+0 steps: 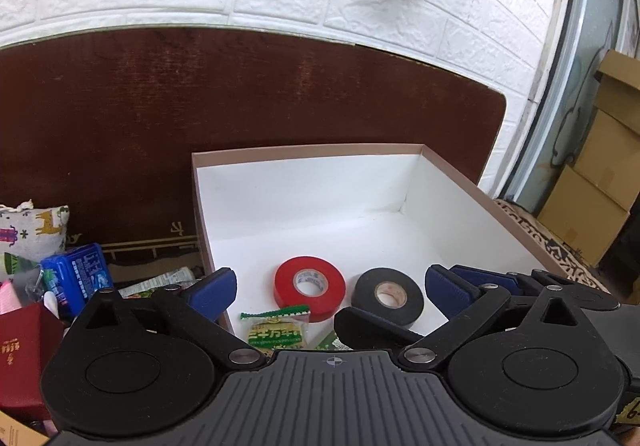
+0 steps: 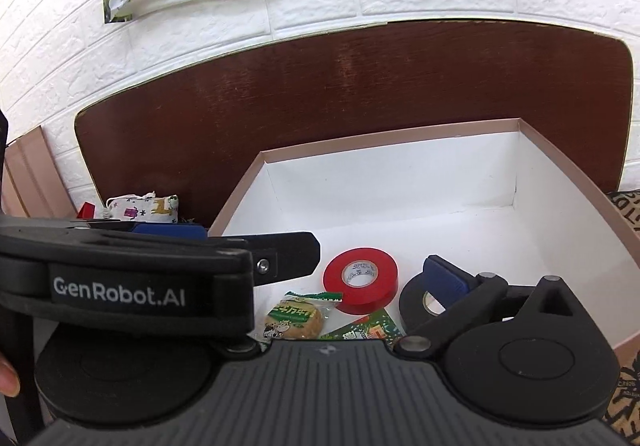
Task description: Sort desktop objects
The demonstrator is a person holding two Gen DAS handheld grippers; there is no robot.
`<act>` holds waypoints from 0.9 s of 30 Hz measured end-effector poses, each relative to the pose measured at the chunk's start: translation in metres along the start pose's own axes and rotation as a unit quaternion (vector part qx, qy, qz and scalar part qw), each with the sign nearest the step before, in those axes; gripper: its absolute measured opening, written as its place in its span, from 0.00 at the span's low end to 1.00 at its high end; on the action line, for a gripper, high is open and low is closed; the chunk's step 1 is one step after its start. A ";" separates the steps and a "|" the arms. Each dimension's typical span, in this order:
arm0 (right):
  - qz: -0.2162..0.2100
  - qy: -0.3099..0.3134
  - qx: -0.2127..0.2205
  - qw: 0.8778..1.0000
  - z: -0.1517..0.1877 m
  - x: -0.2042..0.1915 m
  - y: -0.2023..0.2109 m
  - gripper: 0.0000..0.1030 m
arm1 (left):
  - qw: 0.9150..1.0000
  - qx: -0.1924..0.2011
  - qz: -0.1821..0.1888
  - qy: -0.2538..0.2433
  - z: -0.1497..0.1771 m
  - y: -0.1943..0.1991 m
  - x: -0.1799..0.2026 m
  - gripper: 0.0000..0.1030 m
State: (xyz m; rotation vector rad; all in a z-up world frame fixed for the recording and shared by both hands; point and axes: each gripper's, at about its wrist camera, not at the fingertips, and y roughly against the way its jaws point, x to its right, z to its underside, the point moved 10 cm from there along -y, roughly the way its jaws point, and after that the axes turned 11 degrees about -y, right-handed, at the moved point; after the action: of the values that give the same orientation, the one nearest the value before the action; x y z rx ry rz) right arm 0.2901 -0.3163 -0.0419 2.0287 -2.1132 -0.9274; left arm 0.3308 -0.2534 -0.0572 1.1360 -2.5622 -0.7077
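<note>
A pink-rimmed white box (image 1: 304, 150) (image 2: 384, 134) holds a red tape roll (image 1: 309, 287) (image 2: 361, 280), a black tape roll (image 1: 387, 296) (image 2: 412, 300), a wrapped cookie (image 1: 276, 332) (image 2: 296, 318) and a green packet (image 2: 368, 328). My left gripper (image 1: 330, 290) is open and empty over the box's near left corner. My right gripper (image 2: 320, 278) is open and empty over the box; its right finger (image 2: 444, 278) is above the black roll. Its left finger is hidden behind the left gripper's body (image 2: 120, 278). The right gripper's fingers (image 1: 492, 278) show in the left wrist view.
Left of the box lie a patterned cloth pouch (image 1: 32, 234) (image 2: 144, 206), a blue gum pack (image 1: 78, 278), a red booklet (image 1: 24, 350) and a snack wrapper (image 1: 160, 282). A dark wooden board (image 1: 240, 94) stands behind. Cardboard boxes (image 1: 600, 166) stand at the far right.
</note>
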 end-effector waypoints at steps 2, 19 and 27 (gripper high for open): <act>0.003 -0.001 -0.001 1.000 0.001 0.000 0.003 1.00 | 1.000 0.004 -0.004 -0.003 0.000 0.004 0.003 1.00; 0.000 0.018 0.011 1.000 0.011 -0.020 0.041 1.00 | 1.000 0.013 -0.006 0.005 0.011 0.050 0.018 1.00; 0.014 0.040 0.019 0.999 0.033 -0.032 0.072 1.00 | 0.999 0.027 -0.029 -0.001 0.034 0.100 0.037 1.00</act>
State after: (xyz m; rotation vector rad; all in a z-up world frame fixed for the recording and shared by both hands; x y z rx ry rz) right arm 0.2158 -0.2783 -0.0251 2.0116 -2.1271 -0.7946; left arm 0.2296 -0.2117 -0.0327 1.2302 -2.5740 -0.6570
